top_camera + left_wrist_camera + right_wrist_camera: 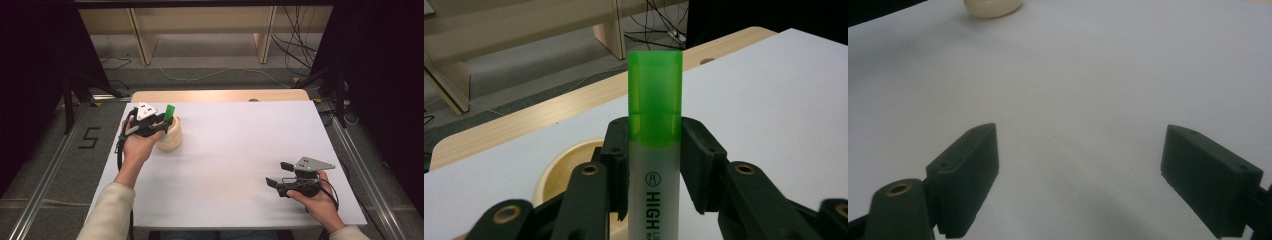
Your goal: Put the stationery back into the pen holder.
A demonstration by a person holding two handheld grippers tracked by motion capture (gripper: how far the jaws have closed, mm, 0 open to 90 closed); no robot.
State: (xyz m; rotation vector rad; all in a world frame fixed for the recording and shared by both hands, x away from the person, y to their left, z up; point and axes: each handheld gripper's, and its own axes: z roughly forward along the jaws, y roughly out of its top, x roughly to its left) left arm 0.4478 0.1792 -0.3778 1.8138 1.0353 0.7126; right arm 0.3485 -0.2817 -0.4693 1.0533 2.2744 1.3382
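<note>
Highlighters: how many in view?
1. A green-capped highlighter, clamped upright in the left gripper above the cream cup at the table's far left. The cup's inside is mostly hidden, so more could sit there.

Highlighter (655, 125) above cup (170, 138), table (240, 150) left

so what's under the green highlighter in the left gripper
A cream bowl sits below the highlighter, which the left gripper holds upright over it. The gripper and highlighter body cover most of the bowl's inside, so its contents cannot be seen.
</note>
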